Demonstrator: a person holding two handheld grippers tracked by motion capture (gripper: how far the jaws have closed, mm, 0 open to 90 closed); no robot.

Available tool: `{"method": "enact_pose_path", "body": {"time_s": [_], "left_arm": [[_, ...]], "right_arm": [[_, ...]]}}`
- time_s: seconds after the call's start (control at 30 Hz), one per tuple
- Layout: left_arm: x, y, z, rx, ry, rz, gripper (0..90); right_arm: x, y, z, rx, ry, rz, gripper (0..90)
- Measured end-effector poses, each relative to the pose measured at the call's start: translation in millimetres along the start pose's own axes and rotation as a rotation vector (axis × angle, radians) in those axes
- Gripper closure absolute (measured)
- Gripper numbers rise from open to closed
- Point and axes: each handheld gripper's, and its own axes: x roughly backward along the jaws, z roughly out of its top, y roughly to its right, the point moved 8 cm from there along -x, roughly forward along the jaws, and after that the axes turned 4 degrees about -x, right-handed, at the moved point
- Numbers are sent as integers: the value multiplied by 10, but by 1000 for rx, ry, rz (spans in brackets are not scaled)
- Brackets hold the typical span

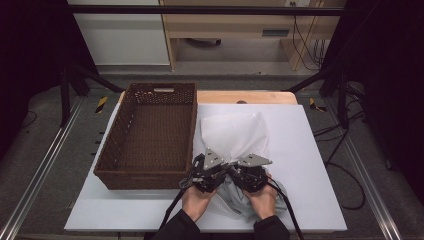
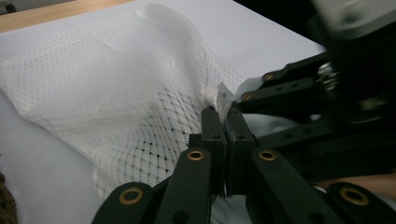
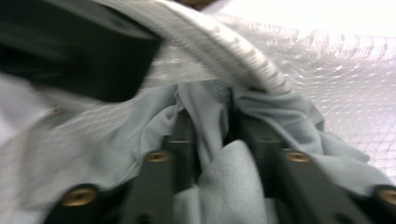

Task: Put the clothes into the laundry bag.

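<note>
A white mesh bag (image 1: 235, 132) lies on the white table (image 1: 310, 165), just right of the basket. My left gripper (image 1: 222, 167) is shut on the bag's near edge; the left gripper view shows its jaws (image 2: 225, 116) pinching a fold of mesh (image 2: 116, 84). A grey cloth (image 1: 227, 197) is bunched under both hands at the bag's mouth. My right gripper (image 1: 236, 169) pushes into that cloth. In the blurred right gripper view its jaws (image 3: 208, 121) stand apart with grey cloth (image 3: 219, 172) loose between them, and the mesh (image 3: 345, 84) arches over it.
A brown wicker basket (image 1: 145, 177) stands empty on the left half of the table, close to my left hand. Bare tabletop stretches to the right of the bag and along the front edge. Dark frame posts flank the table.
</note>
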Motion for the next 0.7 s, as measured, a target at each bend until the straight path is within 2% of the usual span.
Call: {"method": "enact_pose_path", "body": {"time_s": [0.03, 0.07, 0.1, 0.13, 0.23, 0.27, 0.3, 0.33, 0.37, 0.4, 0.47, 0.5, 0.53, 0.57, 0.6, 0.63, 0.7], "left_arm": [[4, -9, -9, 2, 1, 0, 880], [14, -25, -15, 5, 0, 1, 879], [14, -25, -15, 5, 0, 1, 879], [16, -26, -16, 5, 0, 1, 879], [7, -21, -29, -1, -4, 4, 878], [-1, -19, -35, -6, -6, 7, 879], [-5, -15, -37, -4, -8, 6, 878], [-14, -14, -36, -10, -7, 7, 878], [-19, -13, -35, -9, -6, 5, 878], [-26, -12, -37, -8, -7, 3, 878], [-51, -11, -47, -7, -13, 0, 878], [-58, -9, -51, -4, -16, -1, 878], [-65, -15, -56, -7, -20, 1, 878], [-70, -22, -61, -5, -23, 5, 878], [-72, -31, -63, -1, -25, 9, 878], [-70, -45, -55, 12, -21, 14, 879], [-61, -54, -43, 24, -16, 16, 879]], "right_arm": [[57, -17, -1, 11, 0, 17, 591], [242, -6, 3, 33, 15, 9, 501], [242, -6, 3, 33, 15, 9, 501], [323, 9, 6, 33, 25, 4, 474], [655, 159, 41, -8, 109, -18, 334], [702, 210, 31, -17, 119, -32, 302], [730, 292, -18, -37, 101, -55, 252], [721, 335, -64, -47, 77, -61, 244], [659, 387, -168, -68, 30, -54, 246], [610, 402, -210, -77, 20, -41, 259], [478, 396, -295, -106, -8, 6, 381], [383, 372, -329, -111, -35, 20, 593], [383, 372, -329, -111, -35, 20, 593], [361, 347, -326, -100, -45, 31, 686], [361, 337, -302, -78, -41, 21, 740], [388, 320, -268, -65, -36, 6, 758], [501, 212, -153, -22, 33, 36, 769]]}}
